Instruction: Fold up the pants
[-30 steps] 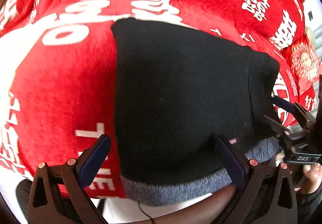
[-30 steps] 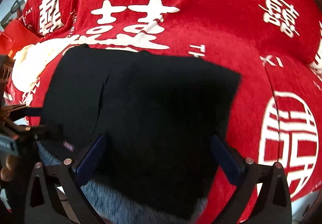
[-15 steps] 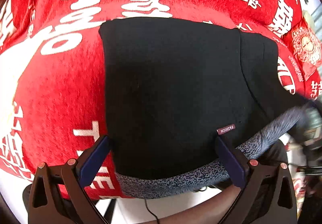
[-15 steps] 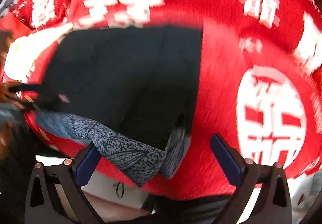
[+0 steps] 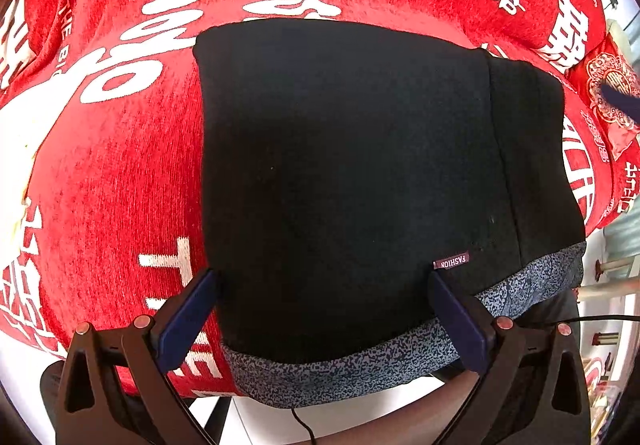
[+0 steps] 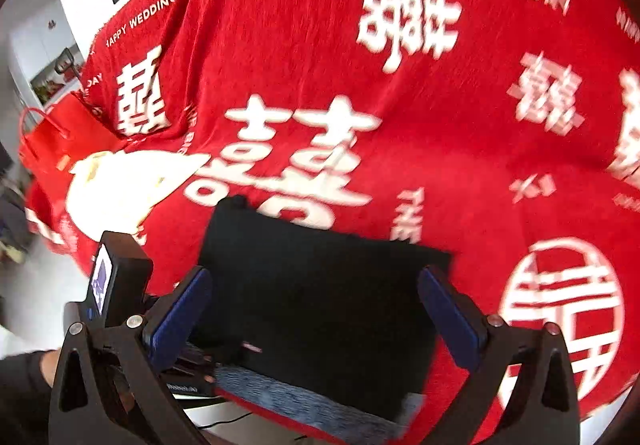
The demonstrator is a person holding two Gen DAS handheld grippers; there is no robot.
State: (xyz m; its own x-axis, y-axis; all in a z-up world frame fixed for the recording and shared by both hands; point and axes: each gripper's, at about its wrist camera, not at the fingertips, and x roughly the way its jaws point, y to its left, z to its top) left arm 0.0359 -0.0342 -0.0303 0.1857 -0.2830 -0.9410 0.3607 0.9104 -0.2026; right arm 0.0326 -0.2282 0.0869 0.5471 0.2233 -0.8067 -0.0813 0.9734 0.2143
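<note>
The black pants [image 5: 344, 173] lie folded in a compact rectangle on the red cloth [image 5: 112, 173], with a grey speckled waistband [image 5: 340, 373] along the near edge and a small "FASHION" label [image 5: 451, 260]. My left gripper [image 5: 324, 321] is open and empty, low over the near edge of the pants. My right gripper [image 6: 316, 319] is open and empty, raised above the pants [image 6: 320, 305]. The left gripper's body [image 6: 116, 277] shows at the left of the right wrist view.
The red cloth [image 6: 400, 85] with white characters covers the table. A white cloth [image 6: 120, 185] lies at its left, with a red bag [image 6: 44, 141] beyond. A red pouch [image 5: 612, 101] lies at the far right. The table's near edge runs just below the waistband.
The right gripper has let go of the pants, lifted up and pulled back. The right part of the waistband has dropped flat. The left gripper has barely moved.
</note>
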